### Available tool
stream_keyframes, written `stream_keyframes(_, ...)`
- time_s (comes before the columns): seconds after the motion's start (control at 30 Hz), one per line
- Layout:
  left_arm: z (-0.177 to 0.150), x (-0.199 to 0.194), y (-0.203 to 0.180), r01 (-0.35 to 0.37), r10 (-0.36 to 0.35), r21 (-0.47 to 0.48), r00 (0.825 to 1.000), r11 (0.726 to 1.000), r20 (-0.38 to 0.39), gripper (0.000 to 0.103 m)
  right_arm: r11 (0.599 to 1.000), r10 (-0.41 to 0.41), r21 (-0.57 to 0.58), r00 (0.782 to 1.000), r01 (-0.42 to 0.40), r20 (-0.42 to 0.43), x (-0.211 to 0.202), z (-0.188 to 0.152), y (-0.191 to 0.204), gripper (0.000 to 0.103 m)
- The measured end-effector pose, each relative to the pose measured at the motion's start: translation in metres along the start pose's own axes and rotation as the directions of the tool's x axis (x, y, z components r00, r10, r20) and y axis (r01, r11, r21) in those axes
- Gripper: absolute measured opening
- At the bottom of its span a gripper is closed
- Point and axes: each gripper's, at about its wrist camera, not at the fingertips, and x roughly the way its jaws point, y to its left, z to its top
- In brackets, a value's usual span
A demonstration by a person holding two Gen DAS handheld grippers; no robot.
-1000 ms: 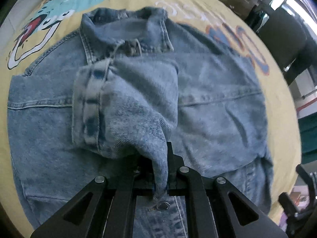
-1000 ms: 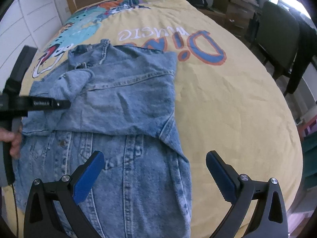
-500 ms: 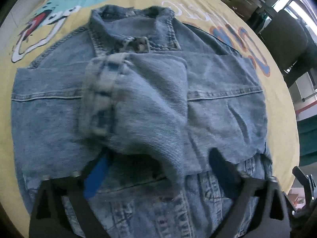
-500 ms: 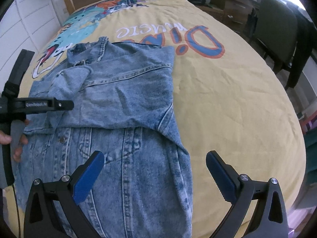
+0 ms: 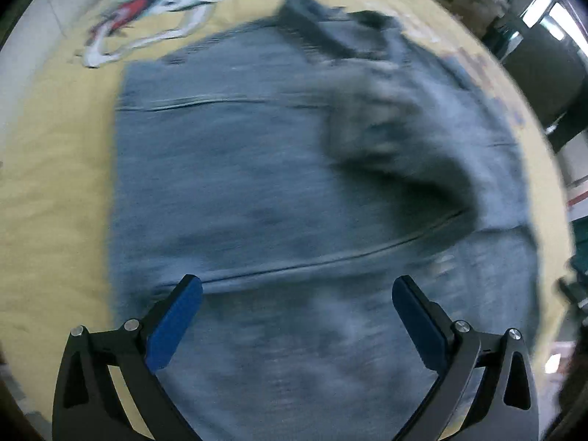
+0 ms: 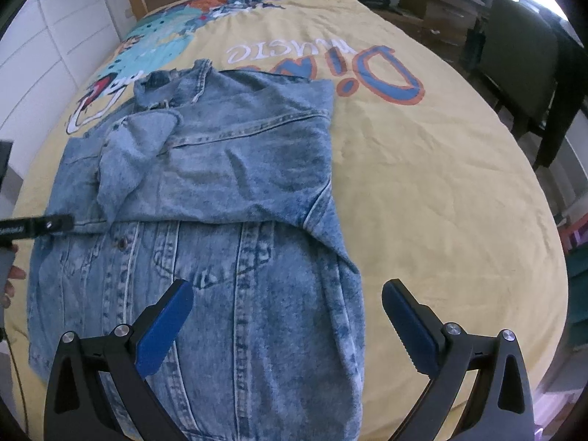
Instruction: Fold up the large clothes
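Now both my tongs, left and right, hang released over the denim jacket on the bed; its long axis runs six to twelve o'clock, hem nearest my right tongs.

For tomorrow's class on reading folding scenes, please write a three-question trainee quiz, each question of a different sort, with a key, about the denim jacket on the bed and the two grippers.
1. True or false: the left gripper is clamped on a sleeve.
2. Multiple choice: the denim jacket lies on a bedspread that is mainly A) yellow, B) grey, C) red.
3. Fill in: the folded sleeve cuff lies just below the jacket's ____.

Key:
1. False; its jaws stand wide open with nothing between them.
2. A.
3. Collar.
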Motion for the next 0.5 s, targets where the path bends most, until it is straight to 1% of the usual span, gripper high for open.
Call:
stream_keyframes(0.03,-0.004,-0.002,0.012,-0.033,0.033,-0.006,0.999,0.999,0.002,0.102,1.0,0.0,-0.002,1.0,0.0,0.0,0.0,0.0,0.001,0.102)
stream_keyframes(0.1,-0.012,0.001,0.031,-0.064,0.063,-0.044,0.998,0.997,-0.008,0.102,1.0,0.001,-0.006,1.0,-0.001,0.002,0.0,0.001,0.004,0.102)
stream_keyframes(0.2,-0.023,0.012,0.05,-0.095,0.093,-0.064,0.995,0.993,-0.036,0.102,1.0,0.01,-0.004,1.0,-0.01,-0.004,0.004,0.001,0.009,0.102)
stream_keyframes(0.33,-0.026,0.025,0.072,-0.135,0.131,-0.111,0.99,0.985,-0.042,0.102,0.999,0.017,-0.028,0.999,-0.018,-0.03,0.01,-0.003,0.019,0.102)
stream_keyframes(0.37,-0.024,0.028,0.077,-0.135,0.13,-0.119,0.99,0.984,-0.045,0.102,0.999,0.016,-0.044,0.999,-0.018,-0.038,0.011,-0.005,0.022,0.102)
stream_keyframes(0.43,-0.019,0.032,0.085,-0.112,0.107,-0.134,0.993,0.985,-0.041,0.101,0.998,0.003,-0.065,0.999,-0.006,-0.046,0.012,-0.006,0.026,0.102)
stream_keyframes(0.5,-0.014,0.032,0.091,-0.107,0.104,-0.138,0.994,0.985,-0.023,0.1,0.998,-0.003,-0.068,0.999,-0.001,-0.051,0.012,-0.006,0.028,0.102)
